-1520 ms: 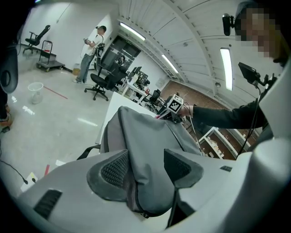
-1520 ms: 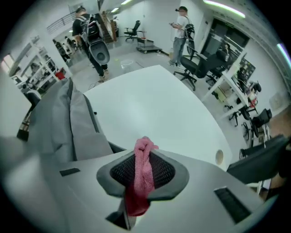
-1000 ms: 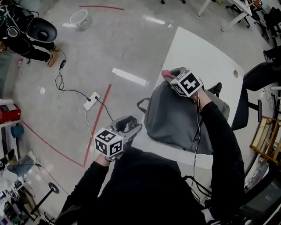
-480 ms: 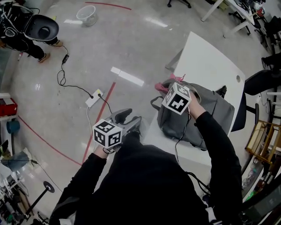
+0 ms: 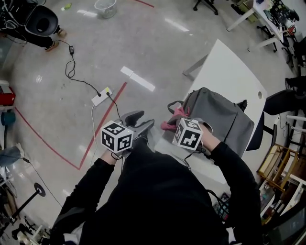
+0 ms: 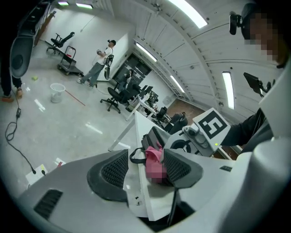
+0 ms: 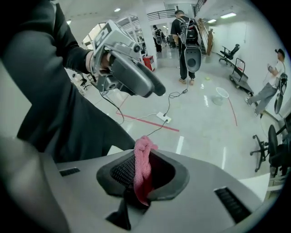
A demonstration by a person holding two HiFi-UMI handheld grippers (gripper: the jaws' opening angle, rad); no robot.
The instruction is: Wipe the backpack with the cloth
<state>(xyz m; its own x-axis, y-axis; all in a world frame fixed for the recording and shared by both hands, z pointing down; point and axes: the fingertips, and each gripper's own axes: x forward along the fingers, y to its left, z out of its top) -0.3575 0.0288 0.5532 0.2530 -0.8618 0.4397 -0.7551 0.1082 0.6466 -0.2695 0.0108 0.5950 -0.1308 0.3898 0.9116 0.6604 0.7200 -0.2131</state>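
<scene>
A grey backpack (image 5: 217, 115) lies on the white table (image 5: 229, 72). My right gripper (image 5: 173, 125) is at the backpack's near left corner, over the table edge, shut on a pink cloth (image 5: 170, 122). In the right gripper view the cloth (image 7: 142, 169) hangs bunched between the jaws of the right gripper (image 7: 143, 175). My left gripper (image 5: 139, 120) hovers off the table, left of the backpack, open and holding nothing. From the left gripper (image 6: 145, 166) I look between its jaws at the cloth (image 6: 153, 155), the backpack (image 6: 157, 135) and the right gripper's marker cube (image 6: 211, 127).
On the floor to the left lie a power strip (image 5: 100, 97) with a black cable and red tape lines (image 5: 103, 122). A dark chair (image 5: 284, 101) stands beyond the table on the right. A white bucket (image 5: 106, 7) and people stand farther off.
My right gripper has carried the cloth from the backpack's far top toward me, to its near left corner, and has rolled. The left gripper has shifted slightly toward the table.
</scene>
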